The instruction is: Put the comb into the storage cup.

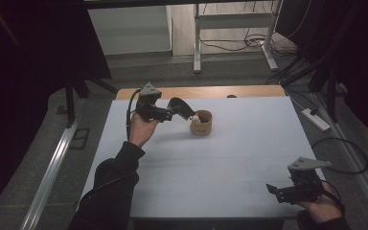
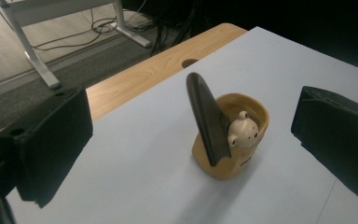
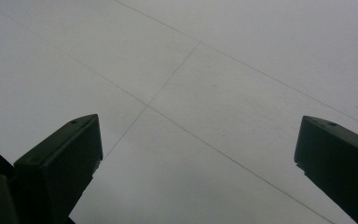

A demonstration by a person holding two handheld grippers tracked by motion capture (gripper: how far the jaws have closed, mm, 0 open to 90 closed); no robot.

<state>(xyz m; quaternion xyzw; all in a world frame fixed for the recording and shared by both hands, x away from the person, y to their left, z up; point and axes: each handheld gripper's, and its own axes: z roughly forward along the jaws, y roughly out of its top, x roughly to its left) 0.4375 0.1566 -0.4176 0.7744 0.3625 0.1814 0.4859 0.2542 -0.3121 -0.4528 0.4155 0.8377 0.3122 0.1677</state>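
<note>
A tan cup (image 1: 201, 125) (image 2: 233, 161) stands on the far middle of the white table sheet (image 1: 211, 163). A dark flat, curved blade (image 1: 182, 108) (image 2: 207, 116) leans out of the cup toward the left, beside a small cream figure head (image 2: 243, 132). My left gripper (image 1: 169, 114) (image 2: 194, 112) hovers just left of the cup, open, its jaws wide on either side of the blade and cup without touching them. My right gripper (image 1: 274, 190) (image 3: 200, 140) is low at the near right corner, open over bare sheet.
A wooden table edge (image 1: 196, 92) with a small hole (image 2: 189, 62) runs along the far side of the sheet. Beyond it stand white desk legs (image 1: 197, 43) and loose cables on the floor. A power strip (image 1: 316, 120) lies right of the table.
</note>
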